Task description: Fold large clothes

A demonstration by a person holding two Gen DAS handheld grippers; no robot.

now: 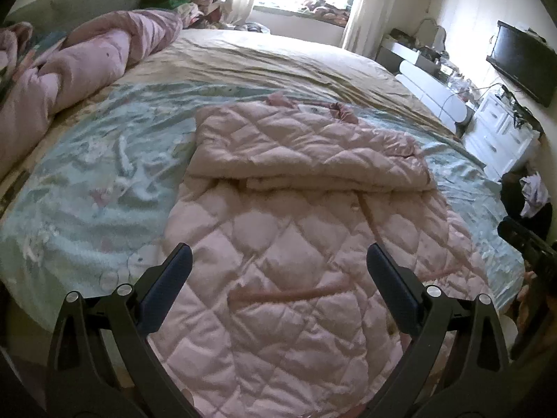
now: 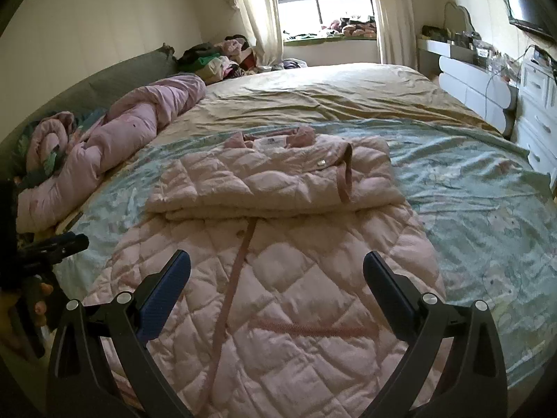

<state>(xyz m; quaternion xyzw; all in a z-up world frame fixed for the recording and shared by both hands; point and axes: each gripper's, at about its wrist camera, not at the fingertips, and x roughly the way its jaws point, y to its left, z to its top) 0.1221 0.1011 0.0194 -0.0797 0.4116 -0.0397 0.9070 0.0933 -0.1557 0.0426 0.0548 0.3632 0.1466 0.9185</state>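
Observation:
A pale pink quilted coat point(image 1: 296, 261) point(image 2: 278, 278) lies flat on the bed, hem toward me. Its upper part point(image 1: 306, 146) point(image 2: 271, 177) is folded over into a thick band, collar at the far side, with a dusty-pink belt strap point(image 2: 344, 174) draped across it. My left gripper point(image 1: 278, 254) hovers open above the coat's lower half, nothing between its fingers. My right gripper point(image 2: 276, 261) is likewise open over the lower half, near the front placket. The other gripper shows at the edge of each wrist view, the right one point(image 1: 529, 244) and the left one point(image 2: 52, 247).
The bed carries a light blue patterned sheet point(image 2: 487, 209) and a tan cover point(image 2: 313, 97) beyond it. A rolled pink duvet point(image 2: 115, 139) lies along the left side. Clothes are piled by the window point(image 2: 216, 55). White drawers point(image 2: 536, 111) and a TV point(image 1: 522, 59) stand at the right.

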